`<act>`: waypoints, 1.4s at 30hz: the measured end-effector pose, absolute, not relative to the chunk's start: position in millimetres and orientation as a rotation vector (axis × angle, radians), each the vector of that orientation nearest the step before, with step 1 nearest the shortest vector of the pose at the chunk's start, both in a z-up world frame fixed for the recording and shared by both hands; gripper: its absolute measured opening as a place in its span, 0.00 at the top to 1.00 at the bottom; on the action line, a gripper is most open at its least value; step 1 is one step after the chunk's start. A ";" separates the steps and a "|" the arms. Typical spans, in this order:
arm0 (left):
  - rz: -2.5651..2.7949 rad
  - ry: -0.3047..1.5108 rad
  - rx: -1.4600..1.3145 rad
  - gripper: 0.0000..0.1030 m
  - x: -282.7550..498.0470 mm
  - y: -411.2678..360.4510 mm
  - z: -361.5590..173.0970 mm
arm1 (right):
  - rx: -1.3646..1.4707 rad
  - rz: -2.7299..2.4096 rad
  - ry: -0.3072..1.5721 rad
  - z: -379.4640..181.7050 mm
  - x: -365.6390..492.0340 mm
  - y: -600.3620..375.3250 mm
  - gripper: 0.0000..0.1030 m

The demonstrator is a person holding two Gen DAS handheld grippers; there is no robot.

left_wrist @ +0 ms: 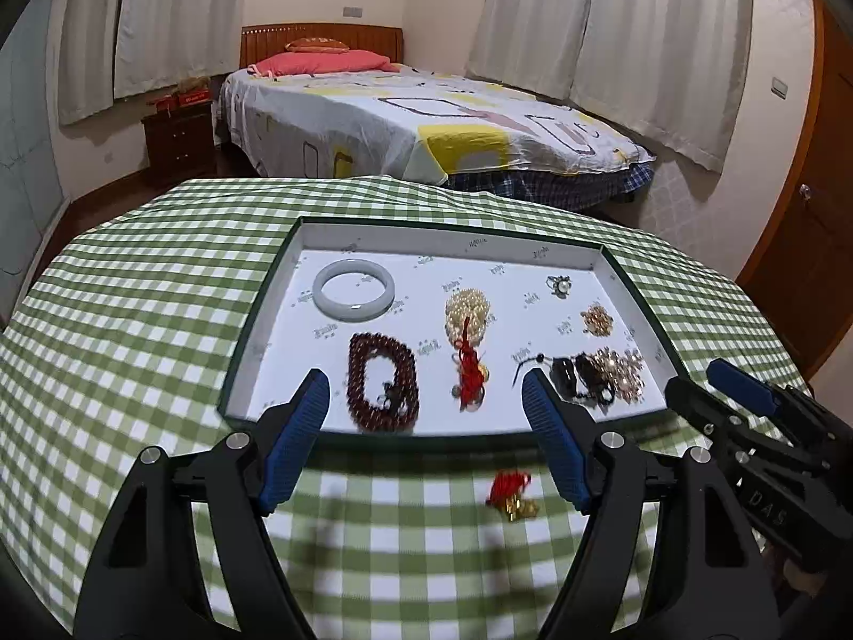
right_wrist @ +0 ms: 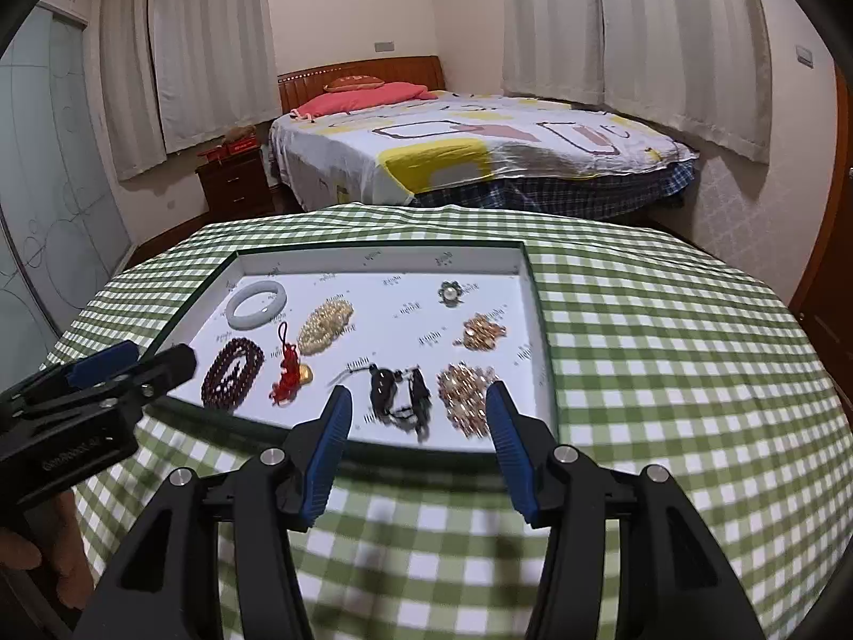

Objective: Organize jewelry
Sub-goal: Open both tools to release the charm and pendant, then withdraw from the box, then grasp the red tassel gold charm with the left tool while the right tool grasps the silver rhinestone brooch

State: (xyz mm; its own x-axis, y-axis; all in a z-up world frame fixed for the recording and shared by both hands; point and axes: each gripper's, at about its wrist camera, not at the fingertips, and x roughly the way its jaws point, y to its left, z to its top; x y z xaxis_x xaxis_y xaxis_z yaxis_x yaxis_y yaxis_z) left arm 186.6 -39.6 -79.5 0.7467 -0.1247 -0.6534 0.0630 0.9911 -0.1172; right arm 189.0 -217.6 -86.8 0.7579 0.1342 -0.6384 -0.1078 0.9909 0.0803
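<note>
Both grippers hang empty over a green-and-white checked tablecloth (left_wrist: 133, 288): the left gripper (left_wrist: 426, 389), its ribbed blue pads set on black plastic arms, stands wide apart and clamps nothing, and the right gripper (right_wrist: 418, 400) likewise stands apart, more narrowly, with nothing between its pads. Just ahead of both pairs of tips lies a shallow rectangular tray (left_wrist: 277, 288), dark-edged with a white printed lining, holding the sorted jewelry. Seen between the left tips are a coiled strand of dark red round beads (left_wrist: 381, 389) and a red knotted tassel charm (left_wrist: 469, 373) beneath a heap of small cream pearls (left_wrist: 468, 312); beyond them, to the far left, a smooth pale bangle (left_wrist: 353, 289). Between the right tips sit a tangle of black cord and beads (right_wrist: 400, 394) and a glittering coppery cluster (right_wrist: 464, 389), with a smaller gold-toned cluster (right_wrist: 480, 330) and a pearl-centred brooch (right_wrist: 450, 292) farther off. One red tassel with a gold charm (left_wrist: 512, 493) lies blurred on the cloth outside the tray, below the left gripper's right-hand pad. A bed (left_wrist: 426, 122) stands beyond the table.
</note>
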 end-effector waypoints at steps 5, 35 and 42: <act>-0.104 0.725 -0.085 0.29 163.9 -36.0 -80.3 | 0.041 0.104 0.705 -88.7 168.5 -228.0 0.50; -0.077 0.806 -0.073 0.29 133.1 -29.2 -110.6 | 0.106 -0.030 0.847 -147.5 170.4 -273.6 0.58; -0.092 0.818 -0.069 0.29 136.0 -34.2 -114.6 | 0.085 -0.032 0.860 -150.5 172.5 -270.5 0.78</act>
State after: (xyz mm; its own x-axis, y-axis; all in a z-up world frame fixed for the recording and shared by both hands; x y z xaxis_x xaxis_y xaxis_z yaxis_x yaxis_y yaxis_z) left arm 136.0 -34.2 -114.6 0.6800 -0.1085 -0.7251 0.0549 0.9937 -0.0972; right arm 172.5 -270.5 -150.5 0.6521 0.0064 -0.7581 0.0622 0.9961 0.0619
